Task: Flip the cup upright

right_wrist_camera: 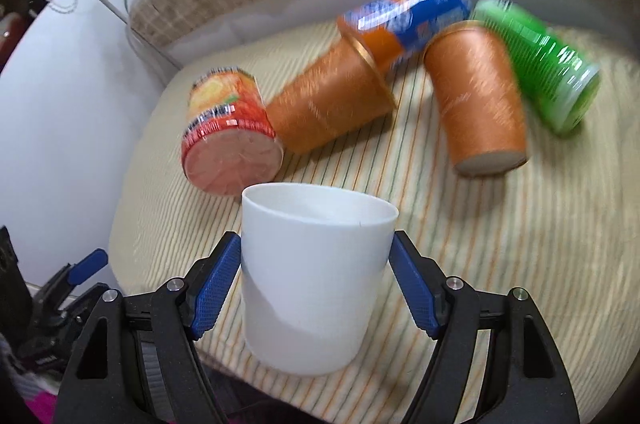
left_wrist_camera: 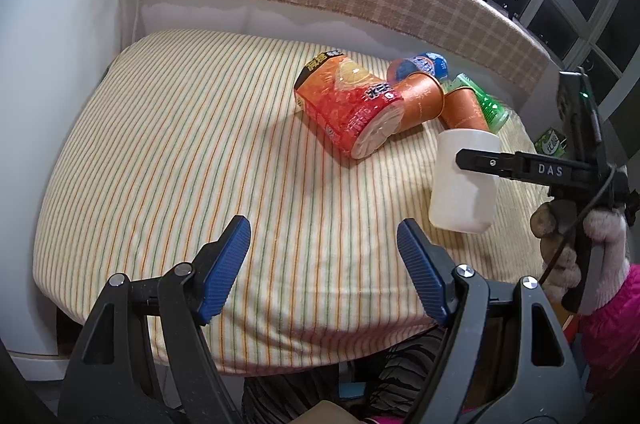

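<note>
In the left wrist view, the left claw (left_wrist_camera: pixel 324 256) is seen at the lower middle of the frame, with its blue pads spread wide and nothing between them; it hangs above the striped cloth of the table (left_wrist_camera: pixel 160 152). At the centre of this frame an orange noodle tub (left_wrist_camera: pixel 348 104) is lying on its side. Right of it, two brown paper cups (left_wrist_camera: pixel 424 100) and two drink cans are lying together.

At the right of the same frame the white cup (left_wrist_camera: pixel 464 180) is gripped by the right claw (left_wrist_camera: pixel 476 162), near the front edge of the table. The right hand (left_wrist_camera: pixel 568 248) in a pale glove is seen at the far right edge.

In the right wrist view, the white cup (right_wrist_camera: pixel 316 288) is at the lower middle, pressed between both blue pads (right_wrist_camera: pixel 218 286) of the right claw (right_wrist_camera: pixel 316 284). Its open mouth is turned up and only a little tilted. Whether the base already touches the cloth cannot be told.

The turning seems nearly finished, so the step in hand is judged to be the setting down. The cup should be brought fully vertical first, then lowered until the whole base lies flat. The cloth looks soft, so the pads should be opened slowly and evenly. The cup should be kept away from the front edge and apart from the orange noodle tub (right_wrist_camera: pixel 232 140) behind it.
</note>
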The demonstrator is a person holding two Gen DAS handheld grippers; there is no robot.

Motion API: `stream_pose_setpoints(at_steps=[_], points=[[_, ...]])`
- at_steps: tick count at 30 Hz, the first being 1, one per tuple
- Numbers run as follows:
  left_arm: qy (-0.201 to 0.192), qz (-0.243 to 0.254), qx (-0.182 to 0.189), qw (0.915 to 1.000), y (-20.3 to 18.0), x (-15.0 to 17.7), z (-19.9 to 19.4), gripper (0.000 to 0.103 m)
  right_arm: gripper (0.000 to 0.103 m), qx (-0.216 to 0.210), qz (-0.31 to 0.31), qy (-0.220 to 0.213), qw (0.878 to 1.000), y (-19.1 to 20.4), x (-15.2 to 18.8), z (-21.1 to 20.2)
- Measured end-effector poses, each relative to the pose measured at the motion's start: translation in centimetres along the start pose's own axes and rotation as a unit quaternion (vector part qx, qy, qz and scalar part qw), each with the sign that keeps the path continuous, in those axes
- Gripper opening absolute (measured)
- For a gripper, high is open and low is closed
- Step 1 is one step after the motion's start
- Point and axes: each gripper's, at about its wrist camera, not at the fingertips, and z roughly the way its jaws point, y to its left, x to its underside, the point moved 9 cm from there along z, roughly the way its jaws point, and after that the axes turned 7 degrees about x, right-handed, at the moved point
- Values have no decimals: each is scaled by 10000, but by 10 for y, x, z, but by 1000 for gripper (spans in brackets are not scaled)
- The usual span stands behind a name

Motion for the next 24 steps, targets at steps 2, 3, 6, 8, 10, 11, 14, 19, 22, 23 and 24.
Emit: stream_pose_setpoints(at_steps=[2, 3, 6, 8, 10, 11, 14, 19, 22, 23, 24], points=[[1, 29, 6, 10000, -3, 0, 1, 78, 75, 92, -78, -310, 9994, -2, -3, -10], [6, 44, 10, 10000, -4, 0, 1, 78, 75, 159, -127, -455, 9988, -3, -4, -13], [16, 68, 35, 10000, -7, -1, 3, 78, 75, 484, -314, -918, 9941, -3, -10, -20], [23, 69, 54, 10000, -9, 0, 4, 78, 74, 752, -476, -1192, 9889, -9, -8, -28], [36, 71, 68, 9999, -10, 0, 4, 78, 74, 995, -651, -1399, 9830, -8, -12, -26], [38, 74, 69, 9999, -10, 0, 4, 78, 74, 1119, -781, -1531, 9787, -6, -12, -25], [31, 59, 63, 10000, -11, 0, 4, 78, 74, 1381, -1084, -1757, 9687, -6, -5, -27], [34, 92, 56, 9999, -12, 0, 5, 78, 75, 1658, -1455, -1930, 9561, 3, 1, -23], [26, 98, 62, 9999, -12, 0, 4, 78, 75, 1699, -1560, -1945, 9534, 6, 3, -22], [22, 100, 62, 9999, -12, 0, 4, 78, 75, 1710, -1587, -1956, 9525, 7, 3, -22], [16, 102, 59, 9999, -13, 0, 4, 78, 75, 1728, -1619, -1959, 9516, 8, 4, -22]])
